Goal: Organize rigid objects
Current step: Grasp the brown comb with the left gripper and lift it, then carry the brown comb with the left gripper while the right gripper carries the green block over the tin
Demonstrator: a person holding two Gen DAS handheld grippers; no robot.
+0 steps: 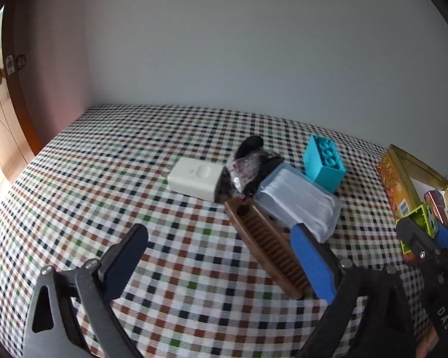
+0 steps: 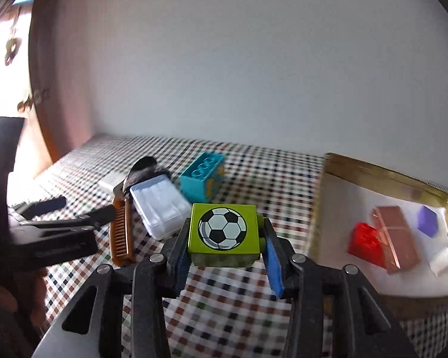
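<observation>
The right gripper (image 2: 224, 238) is clamped on the green football block (image 2: 224, 234), held above the checked cloth. Left of that block, the left gripper (image 1: 221, 256) gapes wide, seemingly empty.

Left wrist camera looks down along its fingers across the checked table (image 1: 110, 179) toward the back wall, close above the near edge. Right wrist camera faces likewise from further right, low and near. Both share the brown comb (image 1: 268, 244) (image 2: 121, 232) and clear case (image 1: 298, 203) (image 2: 159, 205).
</observation>
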